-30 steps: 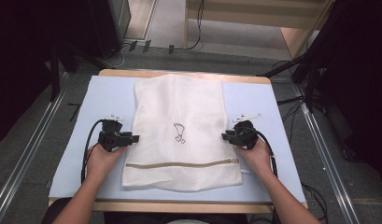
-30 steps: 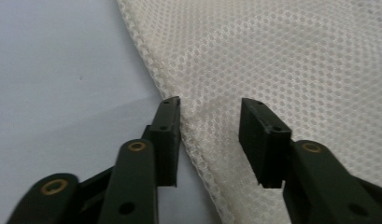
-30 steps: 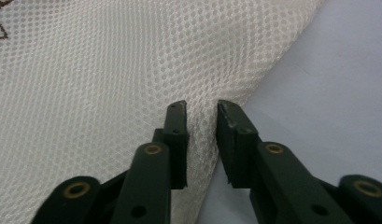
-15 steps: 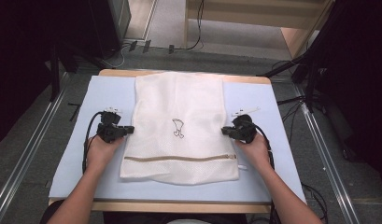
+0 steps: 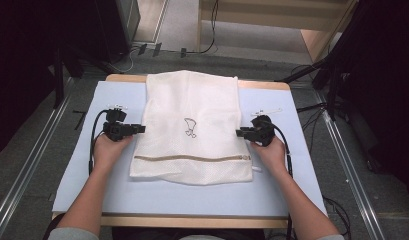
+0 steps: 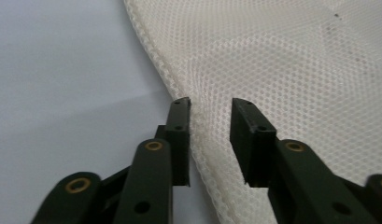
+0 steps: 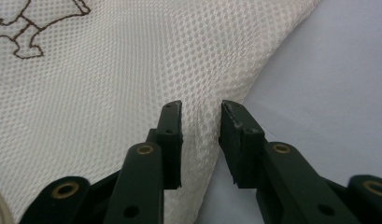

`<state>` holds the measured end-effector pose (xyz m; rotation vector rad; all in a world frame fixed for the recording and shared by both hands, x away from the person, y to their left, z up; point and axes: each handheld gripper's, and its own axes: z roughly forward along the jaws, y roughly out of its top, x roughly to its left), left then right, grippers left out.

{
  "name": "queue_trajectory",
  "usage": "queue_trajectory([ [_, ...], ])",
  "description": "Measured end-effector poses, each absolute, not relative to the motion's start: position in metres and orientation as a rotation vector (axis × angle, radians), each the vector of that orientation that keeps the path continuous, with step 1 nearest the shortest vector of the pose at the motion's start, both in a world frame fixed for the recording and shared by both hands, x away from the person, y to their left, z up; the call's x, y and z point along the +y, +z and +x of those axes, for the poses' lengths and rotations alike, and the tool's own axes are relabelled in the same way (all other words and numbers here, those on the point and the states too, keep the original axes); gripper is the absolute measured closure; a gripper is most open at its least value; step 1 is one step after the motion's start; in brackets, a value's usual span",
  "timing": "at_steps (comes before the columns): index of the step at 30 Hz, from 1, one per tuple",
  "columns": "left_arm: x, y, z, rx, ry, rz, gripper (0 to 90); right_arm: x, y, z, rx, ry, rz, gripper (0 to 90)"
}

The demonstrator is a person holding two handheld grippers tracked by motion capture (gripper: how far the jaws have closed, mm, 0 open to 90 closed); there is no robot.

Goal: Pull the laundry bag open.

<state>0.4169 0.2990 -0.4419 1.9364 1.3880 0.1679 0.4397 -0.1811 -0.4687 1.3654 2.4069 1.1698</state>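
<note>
A white mesh laundry bag (image 5: 192,100) lies flat on a light blue mat (image 5: 297,190). It has a tan zipper (image 5: 192,158) across its near end and a small brown embroidered figure (image 5: 190,127) in the middle. My left gripper (image 5: 141,129) is at the bag's left edge. In the left gripper view the jaws (image 6: 210,105) pinch the seamed edge of the mesh (image 6: 282,56). My right gripper (image 5: 239,133) is at the right edge. In the right gripper view its jaws (image 7: 201,108) hold a raised ridge of mesh (image 7: 132,70), and the embroidery (image 7: 34,28) is at top left.
The mat covers a wooden table (image 5: 192,221) whose far edge the bag's top overhangs. Metal rails (image 5: 22,170) run along both sides on the floor. Cables (image 5: 142,50) and a wooden frame (image 5: 317,40) lie beyond the table.
Both grippers have moved away from the person, and the bag has slid the same way with them, so its zipper end now lies farther from the table's near edge.
</note>
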Motion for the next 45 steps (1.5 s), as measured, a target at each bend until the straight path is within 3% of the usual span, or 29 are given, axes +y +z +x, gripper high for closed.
queue_trajectory([
  [10,0.288,-0.419,0.402,1.286,0.147,1.946,46.3,-0.189,-0.455,0.421,2.408,1.23,1.325,65.2],
  [23,0.26,-0.407,0.389,1.192,0.152,1.97,44.3,-0.19,-0.455,0.389,2.509,1.181,1.264,74.0],
  [30,0.25,-0.405,0.386,1.164,0.151,1.976,44.3,-0.199,-0.459,0.387,2.527,1.191,1.289,90.0],
  [45,0.231,-0.407,0.386,1.104,0.11,1.994,44.1,-0.202,-0.466,0.371,2.563,1.148,1.283,90.0],
])
